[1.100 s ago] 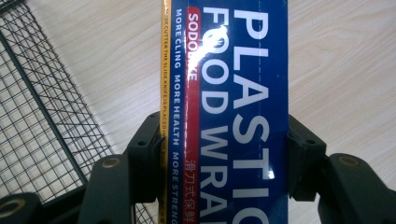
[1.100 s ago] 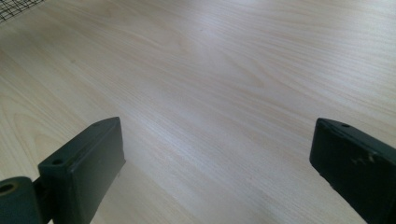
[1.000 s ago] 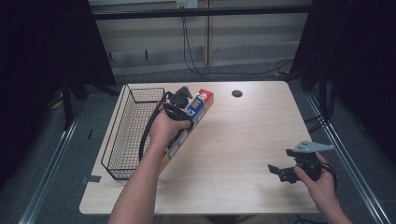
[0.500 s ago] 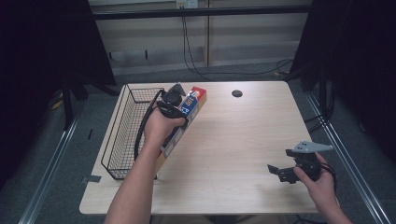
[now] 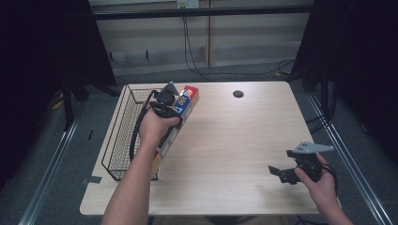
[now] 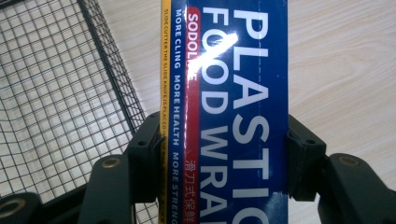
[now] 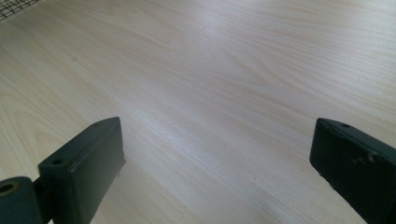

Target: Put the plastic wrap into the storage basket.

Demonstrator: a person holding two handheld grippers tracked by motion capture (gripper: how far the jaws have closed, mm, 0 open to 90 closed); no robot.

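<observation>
1. Left gripper [image 5: 165, 101] clamped on a long blue plastic wrap box [image 5: 177, 123], one pad pressed on each long side.
2. Seen close up in the left gripper view: box [image 6: 229, 112] squeezed between the two black jaws, with big white letters, a red stripe and a yellow edge.
3. Box held up off the wooden table [image 5: 225, 140], tilted, far end higher and pointing away from the person.
4. Box just beside the right rim of the black wire basket [image 5: 123, 136], along its long side, not inside it.
5. Near end of the box close to the basket's near right corner; touching or not, hard to tell.
6. Basket wire mesh [image 6: 60, 93] to the left of the box in the left gripper view, bare table wood to the right.
7. Right gripper [image 5: 281, 172] wide open, nothing between its two black jaws.
8. Right gripper well apart from the basket, over by the table's near right corner, held low above the wood.
9. Just bare pale wood [image 7: 210, 93] ahead of its jaws in the right gripper view.
10. Small dark round hole [image 5: 238, 93] in the table, far side, to the right of the basket.
</observation>
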